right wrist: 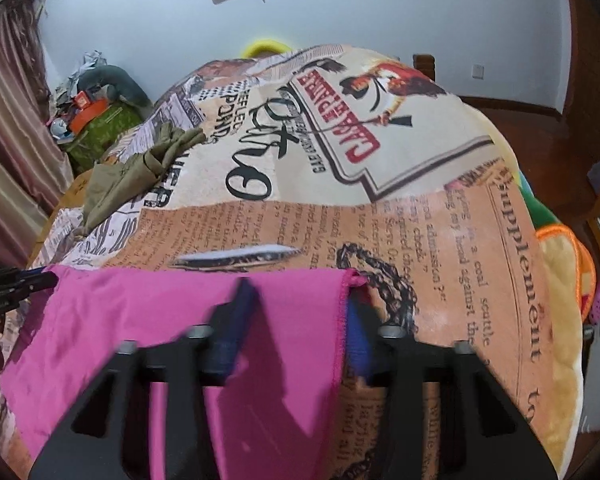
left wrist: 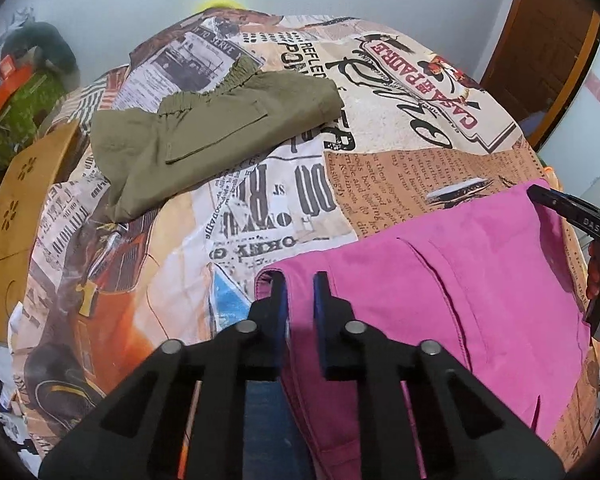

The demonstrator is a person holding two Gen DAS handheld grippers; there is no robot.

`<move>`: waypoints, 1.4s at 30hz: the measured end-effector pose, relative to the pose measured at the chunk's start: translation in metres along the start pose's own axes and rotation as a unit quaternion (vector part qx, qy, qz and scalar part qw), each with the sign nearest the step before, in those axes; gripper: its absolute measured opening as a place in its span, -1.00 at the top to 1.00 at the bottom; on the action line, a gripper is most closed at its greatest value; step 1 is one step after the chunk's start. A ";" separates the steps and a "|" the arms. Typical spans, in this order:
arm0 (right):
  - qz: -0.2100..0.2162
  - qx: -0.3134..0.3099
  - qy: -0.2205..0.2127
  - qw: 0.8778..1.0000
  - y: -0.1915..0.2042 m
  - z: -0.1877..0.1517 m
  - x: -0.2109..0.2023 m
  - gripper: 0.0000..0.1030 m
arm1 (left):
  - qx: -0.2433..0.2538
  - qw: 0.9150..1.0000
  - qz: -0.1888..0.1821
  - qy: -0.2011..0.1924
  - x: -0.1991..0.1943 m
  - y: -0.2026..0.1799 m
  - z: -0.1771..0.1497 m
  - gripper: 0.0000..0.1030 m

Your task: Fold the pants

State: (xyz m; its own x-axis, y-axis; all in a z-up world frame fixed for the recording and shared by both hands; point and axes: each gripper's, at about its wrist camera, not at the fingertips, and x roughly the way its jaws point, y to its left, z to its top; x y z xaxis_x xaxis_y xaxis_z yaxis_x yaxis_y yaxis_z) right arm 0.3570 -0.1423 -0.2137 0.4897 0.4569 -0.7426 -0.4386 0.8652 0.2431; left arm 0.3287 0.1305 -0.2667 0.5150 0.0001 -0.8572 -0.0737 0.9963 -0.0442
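Pink pants (left wrist: 460, 264) lie on the near part of the bed (left wrist: 380, 128), spread across a newspaper-print cover, with both tools working along their far edge. A second pair, olive pants (left wrist: 204, 132), sits folded well apart at the far left of the bed, beside a brown box (left wrist: 24, 200).

To make this fold clean, I would judge that both corners of the far edge need to travel together, level and at the same pace, so the cloth lands square on itself with no slack bunching in the middle. Pulling lightly apart while carrying should keep the edge taut.

The left gripper (left wrist: 300, 284) sits at the left corner of the pink cloth. Its fingers (left wrist: 278, 300) stand slightly apart with the fabric's hem running between them, so they bracket the corner; whether they truly pinch it I cannot tell.

The right gripper (right wrist: 300, 300) is at the right corner. Its fingers (right wrist: 236, 312) are clearly apart, one lying over the pink cloth and the other just outside the hemmed edge, touching or nearly touching the cover. The picture is smeared there, so it looks unclamped, ready either to close or to pull away.
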 end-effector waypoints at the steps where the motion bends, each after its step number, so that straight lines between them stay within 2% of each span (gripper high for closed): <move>1: -0.002 -0.002 -0.002 1.000 0.001 0.001 0.000 0.73 | 0.000 1.000 0.006 -0.008 -0.003 -0.001 0.000 0.79; 2: -0.004 -0.004 -0.008 1.000 0.002 0.001 -0.002 0.82 | 0.000 1.000 0.008 -0.017 -0.006 -0.002 -0.001 0.80; 5: -0.006 -0.012 -0.036 0.999 0.004 0.001 -0.011 0.87 | -0.003 0.999 0.013 -0.051 -0.021 -0.005 -0.002 0.81; 8: -0.028 -0.032 -0.062 0.997 0.010 0.000 -0.020 0.91 | -0.001 0.997 0.031 -0.066 -0.028 -0.007 -0.005 0.81; 11: -0.053 -0.050 -0.064 0.995 0.012 -0.002 -0.021 0.92 | -0.004 0.998 0.042 -0.046 -0.017 -0.002 -0.009 0.81; 14: -0.087 -0.060 -0.042 0.994 0.007 -0.004 -0.010 0.93 | -0.006 0.999 0.045 -0.008 0.004 0.003 -0.016 0.81; 17: -0.123 -0.068 -0.023 0.990 -0.001 -0.008 -0.002 0.93 | 0.005 0.998 0.055 -0.002 0.008 0.003 -0.022 0.81; 19: -0.127 -0.058 -0.013 0.990 -0.009 -0.009 -0.004 0.92 | 0.005 0.998 0.055 -0.005 0.002 0.004 -0.022 0.81; 25: -0.090 -0.029 -0.030 0.995 -0.008 0.003 -0.034 0.91 | -0.002 0.998 0.053 -0.028 -0.027 0.011 -0.011 0.80; 26: -0.083 -0.030 -0.033 0.996 -0.004 0.005 -0.037 0.85 | -0.004 0.998 0.052 -0.034 -0.031 0.011 -0.007 0.80; 28: -0.059 -0.032 -0.032 0.997 0.007 0.012 -0.039 0.59 | -0.008 0.998 0.042 -0.045 -0.039 0.011 0.001 0.79; 29: -0.046 -0.031 -0.032 0.998 0.012 0.015 -0.039 0.35 | -0.009 0.998 0.038 -0.049 -0.042 0.009 0.006 0.79; 30: -0.032 -0.030 -0.034 0.998 0.018 0.017 -0.038 0.19 | -0.008 0.998 0.034 -0.053 -0.043 0.006 0.011 0.77; 32: -0.008 -0.040 -0.034 0.999 0.034 0.020 -0.034 0.18 | -0.004 0.998 0.026 -0.053 -0.041 -0.001 0.017 0.69; 34: 0.011 -0.054 -0.015 0.998 0.052 0.022 -0.022 0.18 | 0.001 0.999 0.017 -0.042 -0.034 -0.011 0.023 0.61; 37: 0.043 -0.063 0.026 0.997 0.071 0.021 0.003 0.18 | 0.015 1.000 0.009 -0.008 -0.013 -0.026 0.025 0.59; 40: 0.038 -0.081 0.066 0.994 0.084 0.016 0.030 0.18 | 0.027 0.999 0.007 0.041 0.017 -0.036 0.019 0.59; 42: 0.023 -0.093 0.103 0.990 0.083 0.010 0.053 0.17 | 0.035 0.998 0.013 0.058 0.030 -0.037 0.012 0.59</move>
State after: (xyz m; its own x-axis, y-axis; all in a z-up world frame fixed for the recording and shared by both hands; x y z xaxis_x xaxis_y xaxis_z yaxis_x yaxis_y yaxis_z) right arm 0.3535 -0.0439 -0.2264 0.3105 0.4275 -0.8490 -0.5980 0.7821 0.1752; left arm 0.3572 0.0946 -0.2846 0.4120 0.0210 -0.9110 -0.0237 0.9996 0.0123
